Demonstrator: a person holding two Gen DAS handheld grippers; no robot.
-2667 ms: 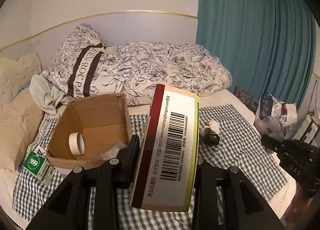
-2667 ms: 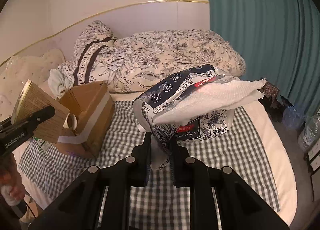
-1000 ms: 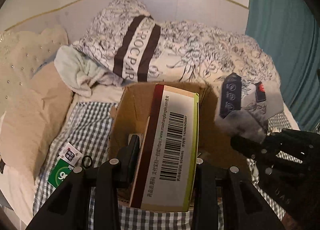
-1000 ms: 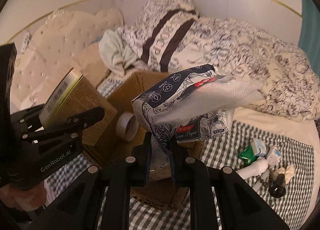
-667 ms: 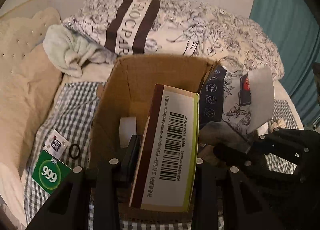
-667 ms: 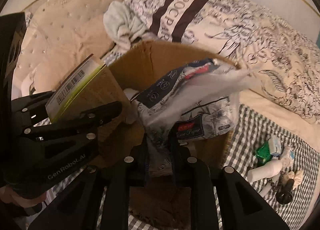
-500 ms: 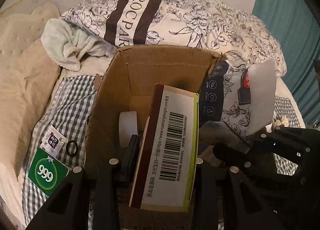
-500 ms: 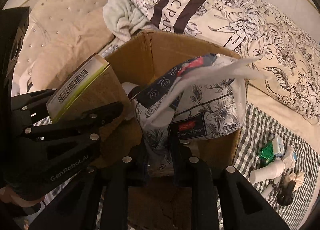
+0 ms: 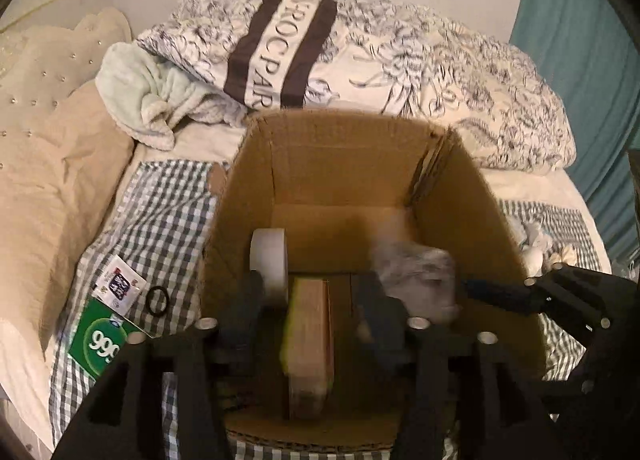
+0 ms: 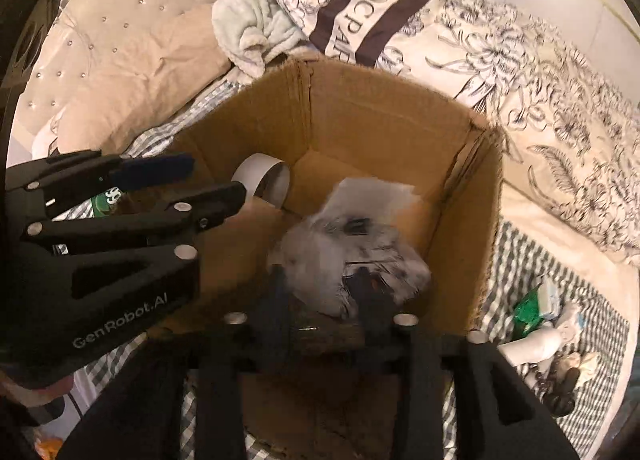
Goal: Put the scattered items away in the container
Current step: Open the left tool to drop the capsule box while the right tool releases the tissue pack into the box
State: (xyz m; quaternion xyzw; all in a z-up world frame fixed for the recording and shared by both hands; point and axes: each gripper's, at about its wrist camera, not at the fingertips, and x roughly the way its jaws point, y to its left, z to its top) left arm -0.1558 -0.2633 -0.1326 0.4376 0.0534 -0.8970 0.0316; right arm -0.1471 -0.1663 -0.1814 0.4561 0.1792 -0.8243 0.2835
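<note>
An open cardboard box stands on the checked cloth; it also shows in the right wrist view. My left gripper is open over it, and the barcode box lies blurred below, between its fingers. My right gripper is open over the box, and the tissue pack is blurred just below it; the pack also shows in the left wrist view. A white tape roll stands inside at the left wall.
A green 999 packet, a small card and a black ring lie left of the box. A white bottle, a green packet and small dark items lie to the right. Pillows and a floral quilt sit behind.
Both grippers moved over the cardboard box and opened. The barcode box and the tissue pack have dropped into it.
</note>
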